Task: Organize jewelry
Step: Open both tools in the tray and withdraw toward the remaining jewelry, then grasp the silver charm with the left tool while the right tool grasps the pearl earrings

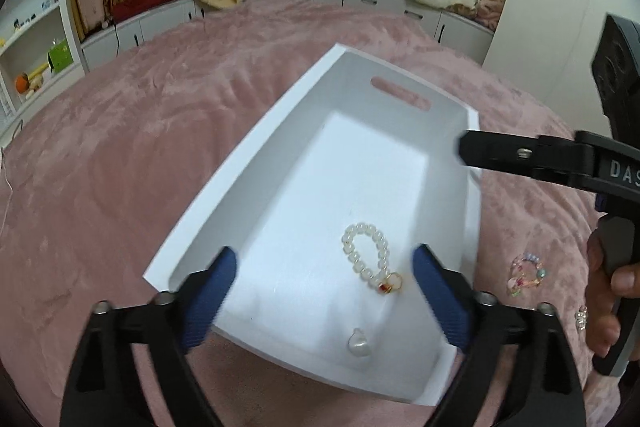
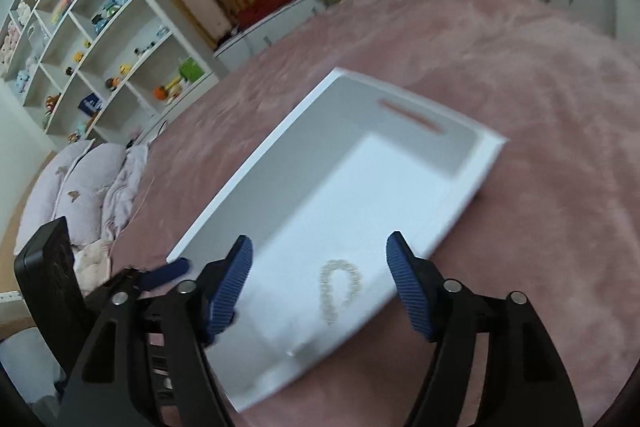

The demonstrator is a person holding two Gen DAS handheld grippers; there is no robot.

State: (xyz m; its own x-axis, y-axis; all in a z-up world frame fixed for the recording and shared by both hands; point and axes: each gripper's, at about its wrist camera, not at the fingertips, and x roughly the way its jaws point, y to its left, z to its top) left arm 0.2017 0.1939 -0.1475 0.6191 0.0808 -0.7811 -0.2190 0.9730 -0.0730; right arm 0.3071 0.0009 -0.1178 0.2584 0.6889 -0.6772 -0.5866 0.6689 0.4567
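Tray (image 1: pixel 276 163): white, rectangular, slot handle in the far wall, resting on a pink bedspread (image 1: pixel 140 131).

Bracelet (image 1: pixel 370 257): pale round beads with a red and gold piece at the near end; lies looped on the tray floor, towards the near right. Blurred in the right wrist view (image 2: pixel 340 287).

Pendant (image 1: pixel 359 343): small, whitish, rounded; on the tray floor close to the near wall, nearer than the bracelet and apart from it.

Second bracelet (image 1: pixel 526 273): multicoloured beads, on the bedspread just right of the tray, outside it. A small clear beaded piece (image 1: pixel 581 317) lies near it, too small to tell what it is.

Left tool (image 1: pixel 324 295): jaws spread wide above the tray's near end, blue pads either side of the bracelet without touching it; nothing gripped.

Right tool (image 2: pixel 319 289): jaws likewise wide apart over the tray, nothing between the pads. In the left wrist view one finger reaches in over the right rim, with a hand (image 1: pixel 612 303) on the grip.

Background: shelf (image 2: pixel 100 39) of toys, yellow curtains, window seat with blankets.
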